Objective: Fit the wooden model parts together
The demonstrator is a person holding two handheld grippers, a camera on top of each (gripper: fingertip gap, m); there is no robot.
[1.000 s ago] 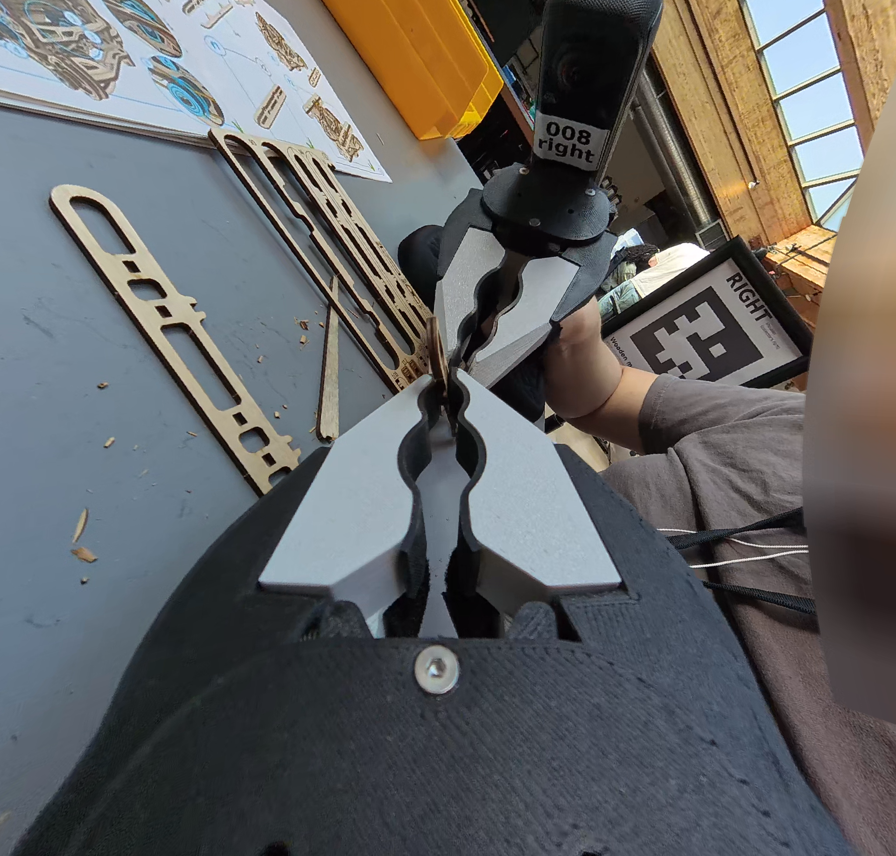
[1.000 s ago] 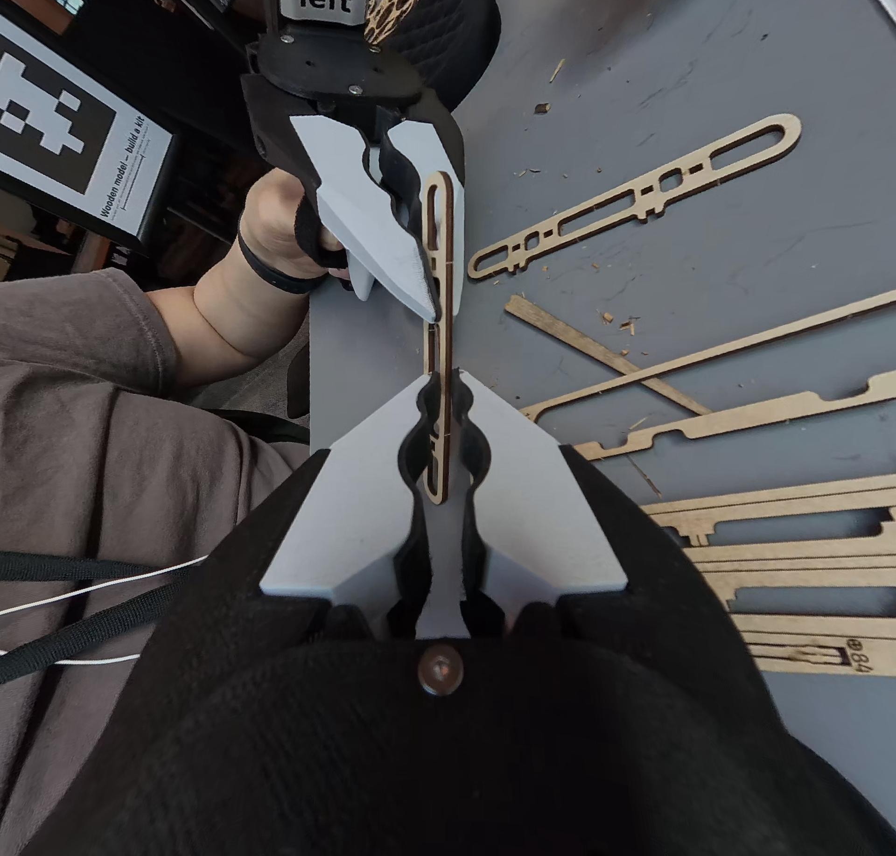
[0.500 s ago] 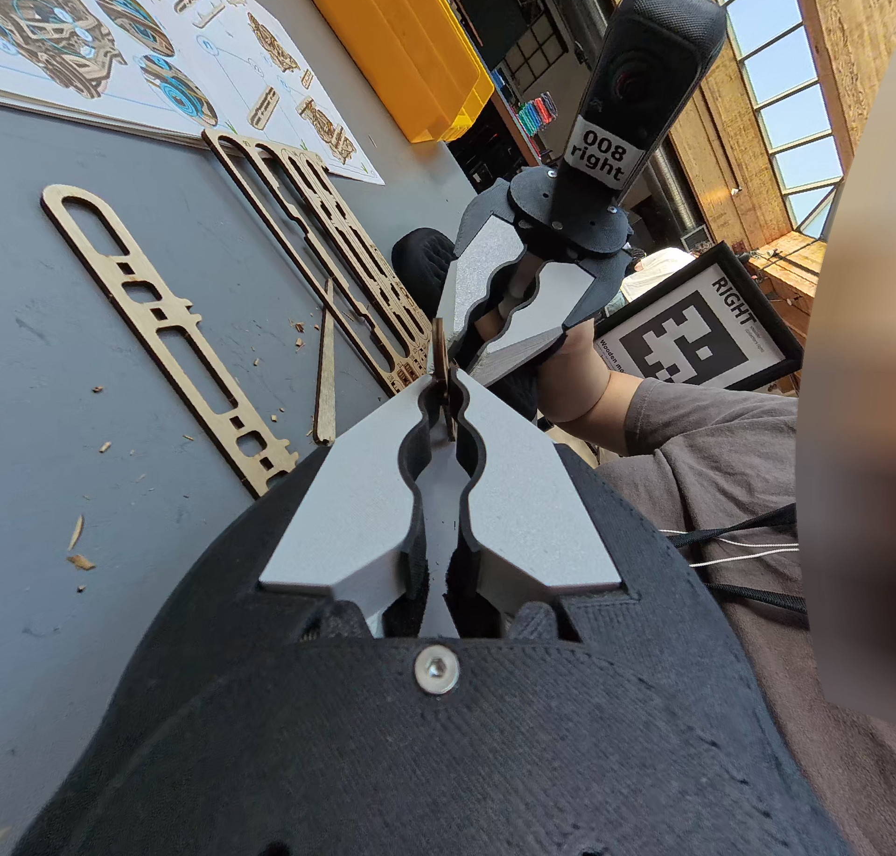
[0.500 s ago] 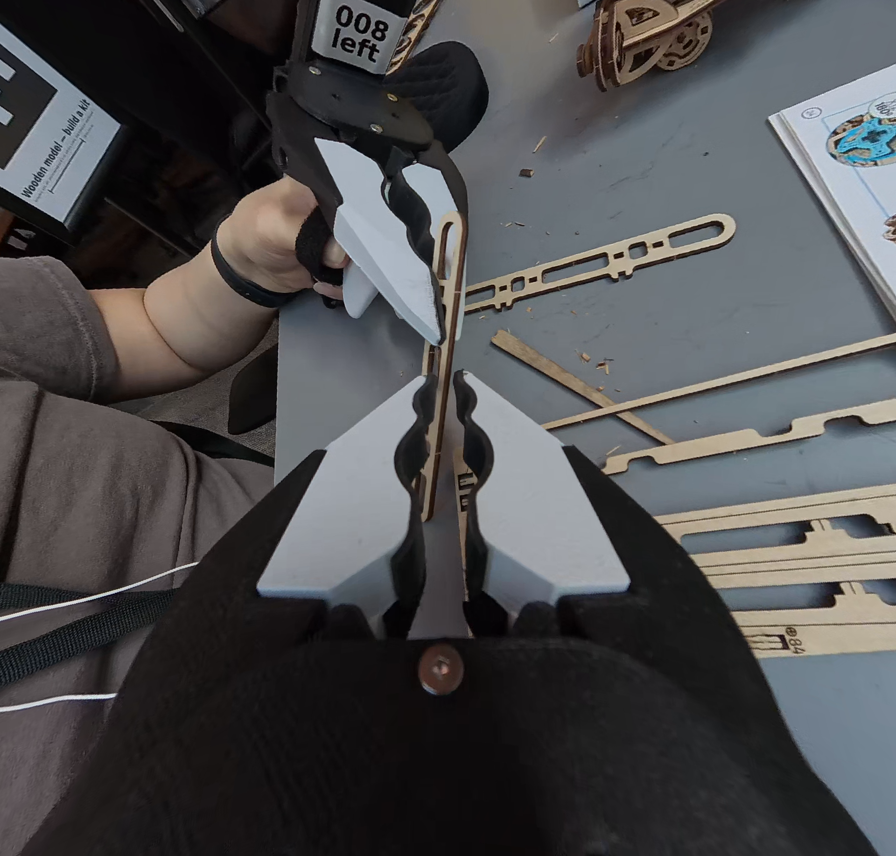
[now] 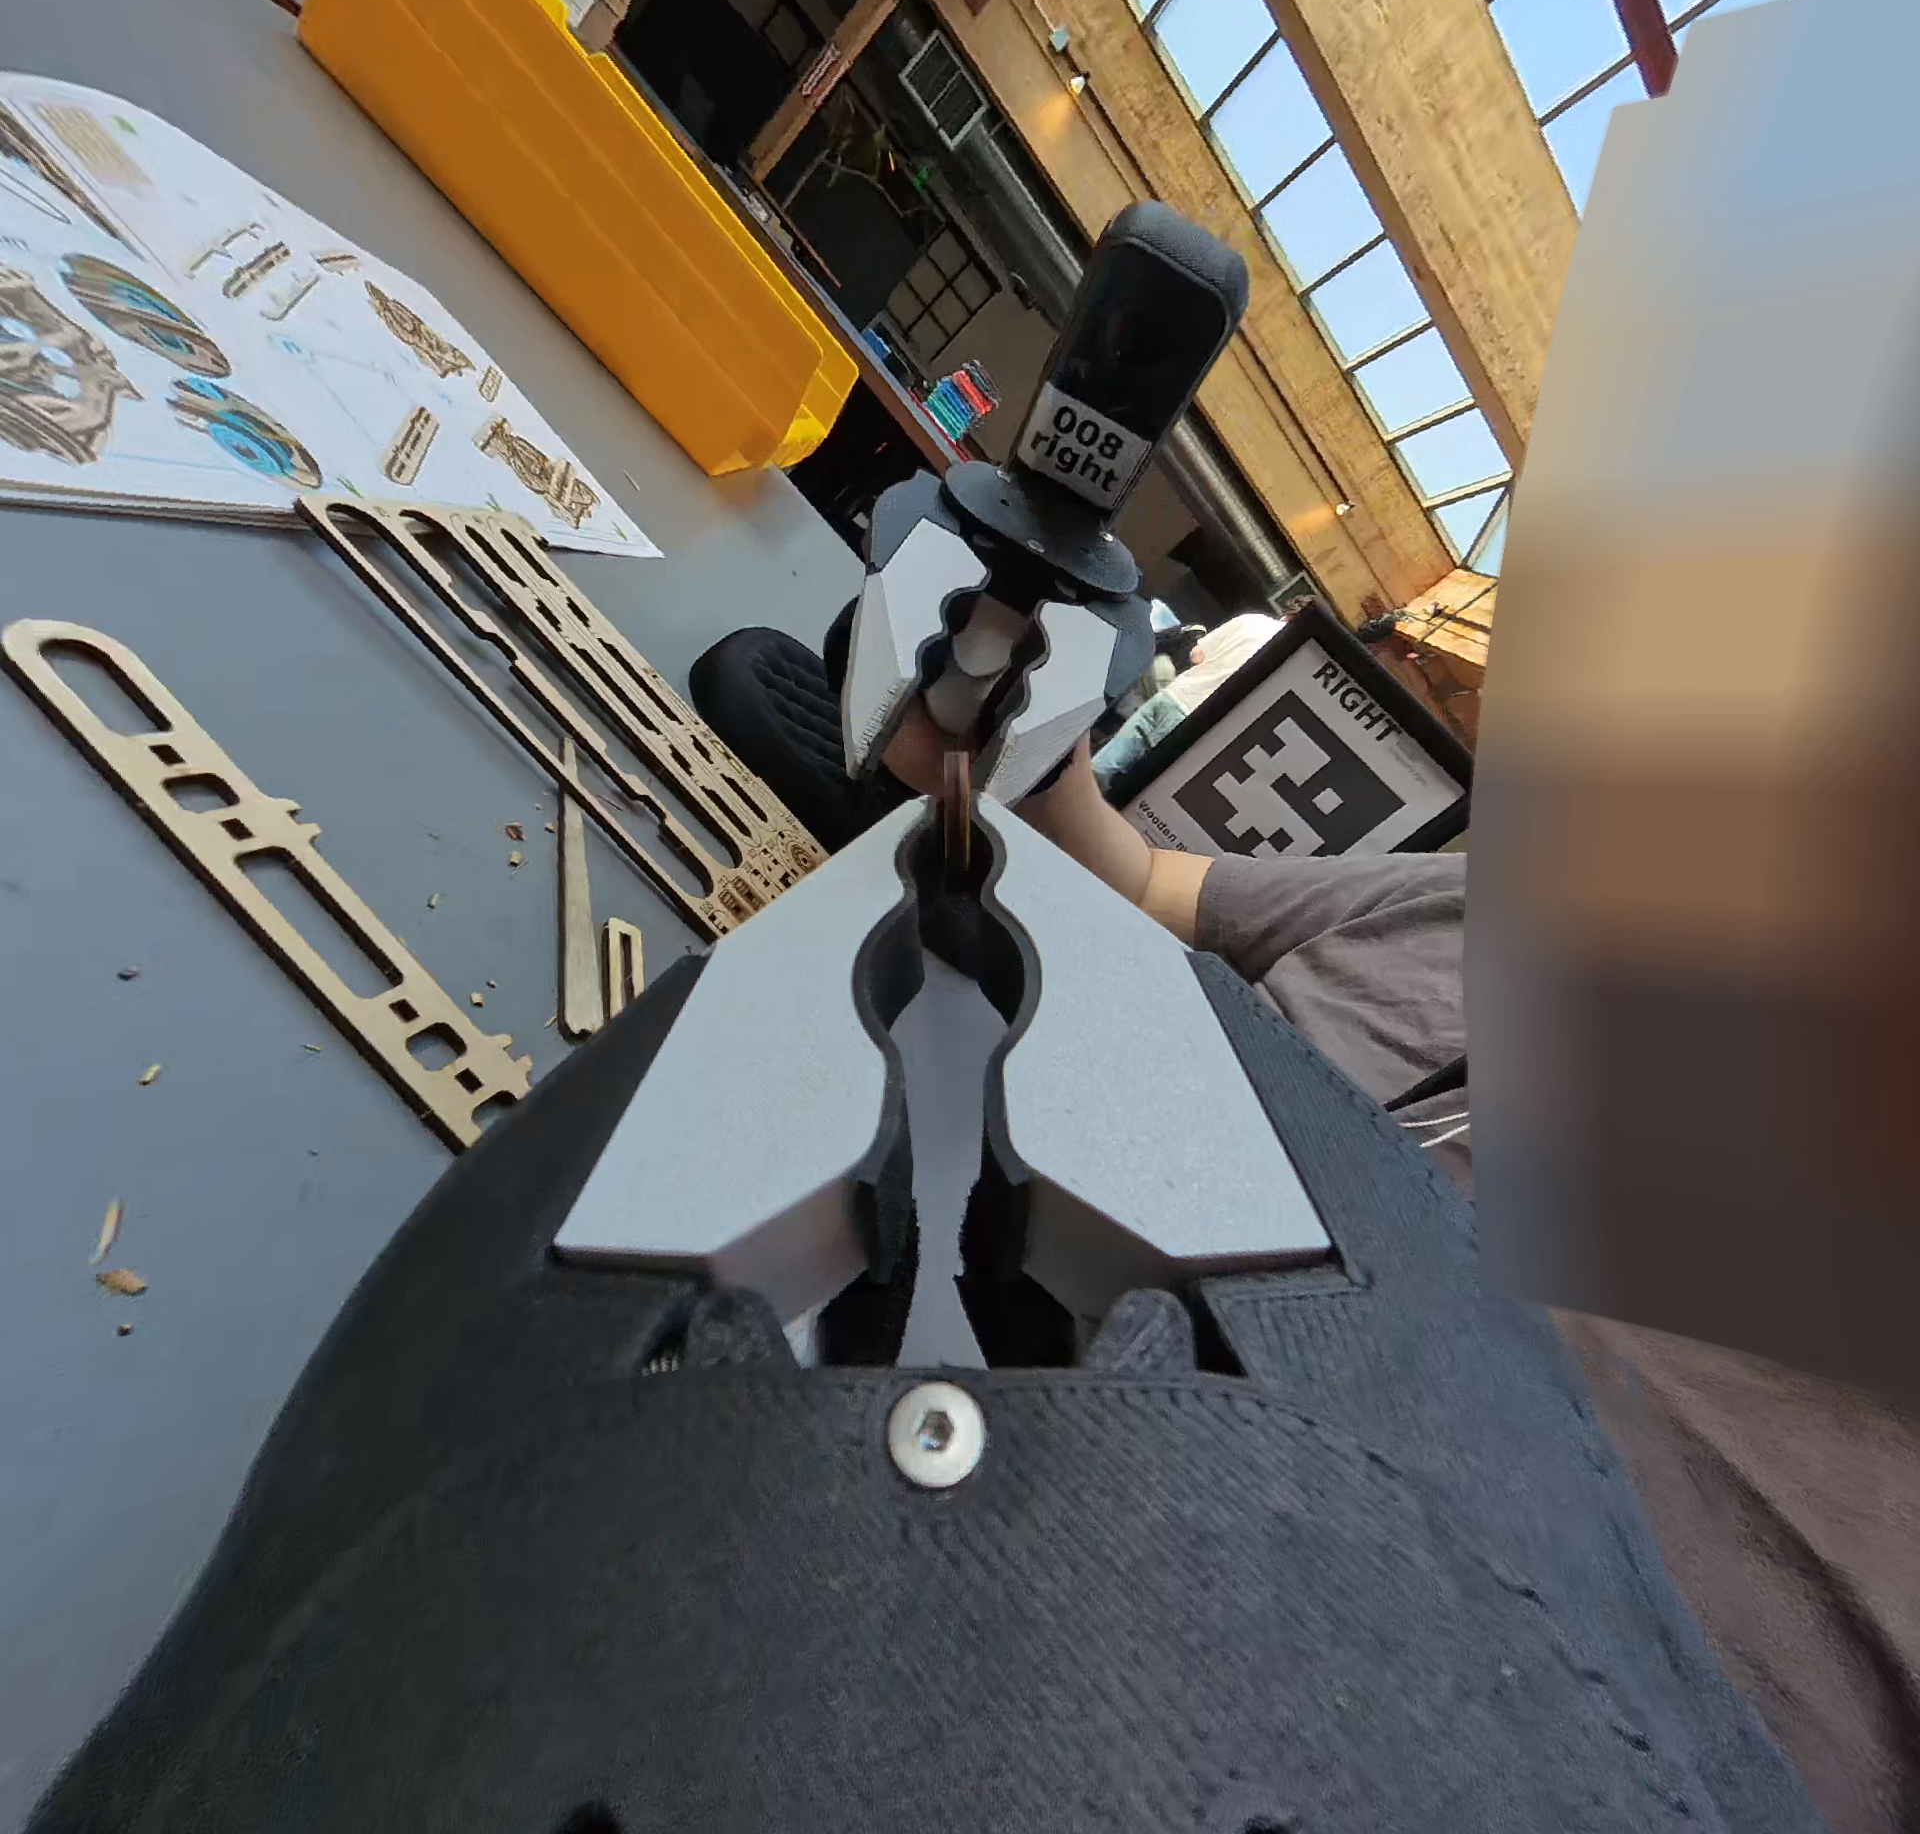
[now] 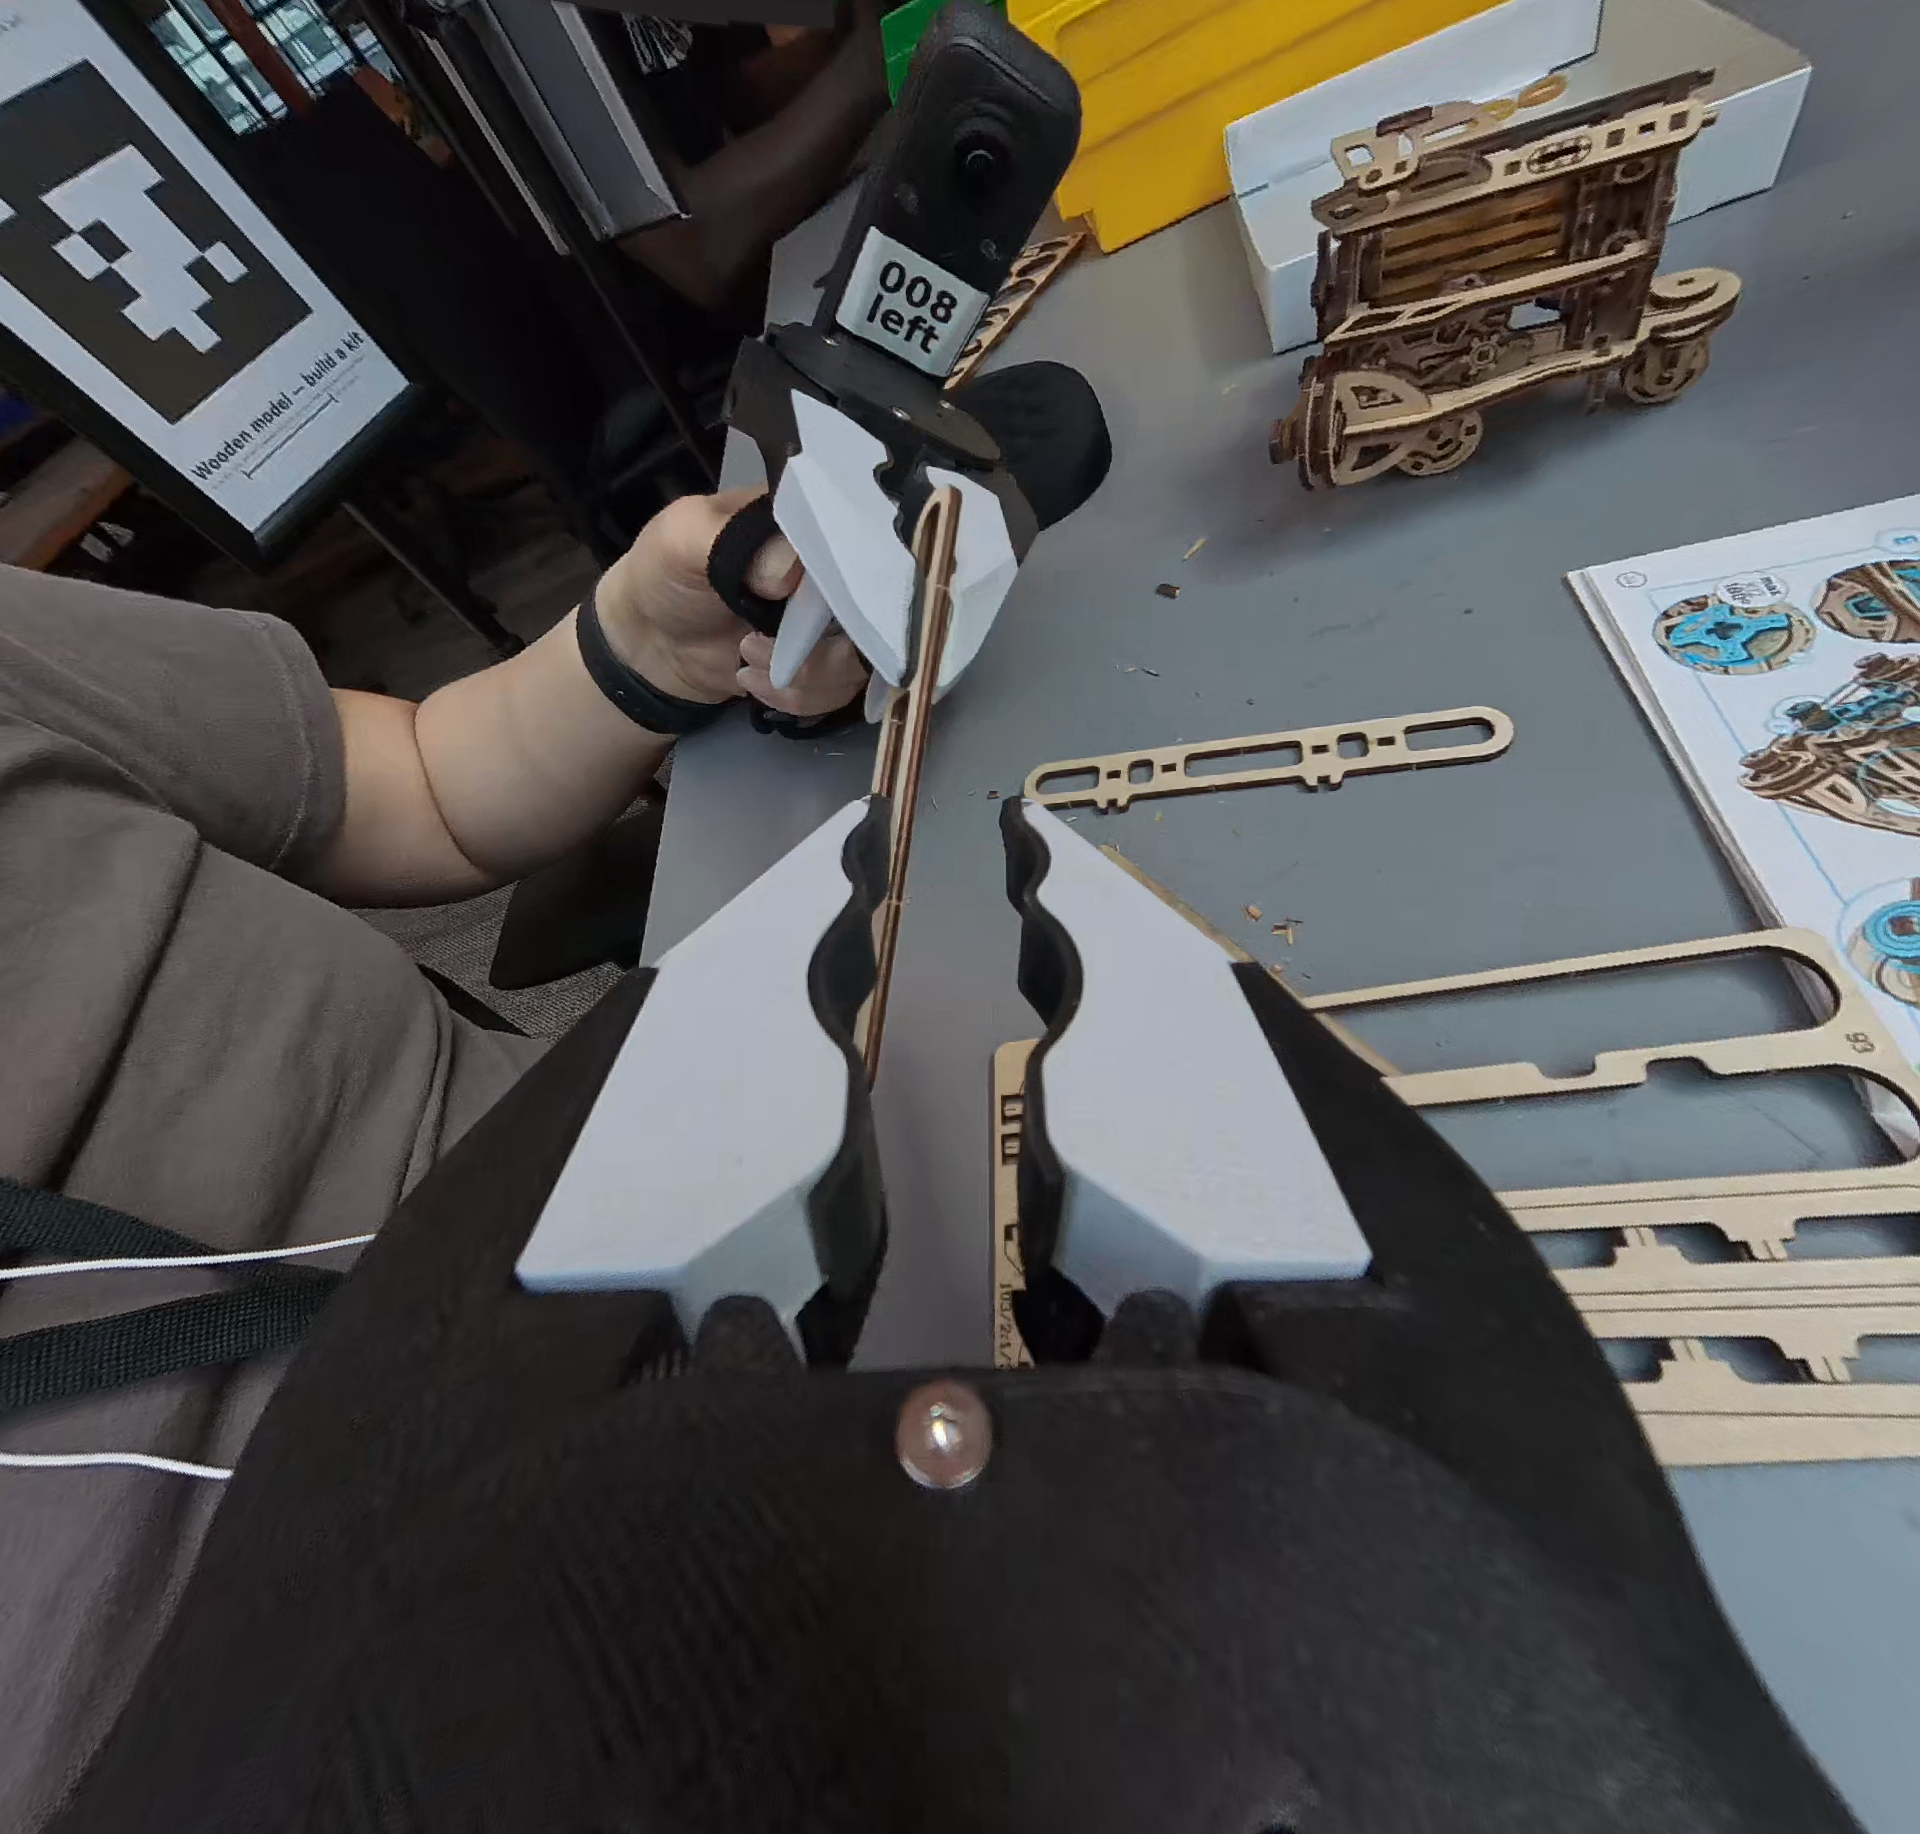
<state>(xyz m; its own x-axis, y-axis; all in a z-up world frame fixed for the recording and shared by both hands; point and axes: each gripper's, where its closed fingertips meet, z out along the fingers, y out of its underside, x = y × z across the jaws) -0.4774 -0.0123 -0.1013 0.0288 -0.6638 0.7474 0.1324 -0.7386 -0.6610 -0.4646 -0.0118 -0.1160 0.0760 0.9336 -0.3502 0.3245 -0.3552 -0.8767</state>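
My left gripper (image 5: 951, 830) is shut on a thin slotted wooden strip (image 5: 956, 797), seen edge-on at its tips. The right wrist view shows the same: the left gripper (image 6: 896, 678) pinches the strip (image 6: 914, 704) near its far end and holds it above the grey table (image 6: 1351, 589). My right gripper (image 6: 940, 810) is open. The strip's near end lies along its left pad (image 6: 857, 911), and the right pad stands clear of it. The right gripper also shows in the left wrist view (image 5: 951, 761), just beyond the strip. A second slotted strip (image 6: 1268, 771) lies flat on the table.
Cut-out plywood sheets (image 6: 1662, 1213) lie at the right, with a loose wooden sliver (image 5: 577, 911) nearby. A built wooden wagon model (image 6: 1486, 298), a white box (image 6: 1662, 70), a yellow bin (image 6: 1247, 49) and an instruction sheet (image 6: 1787, 745) stand farther back. A person's arm (image 6: 468, 745) is at left. Less than 4 cm separates the two grippers' tips.
My right gripper, shut on the strip a second ago, has opened and let it go and drawn back a little. My left gripper has kept its hold on the strip.
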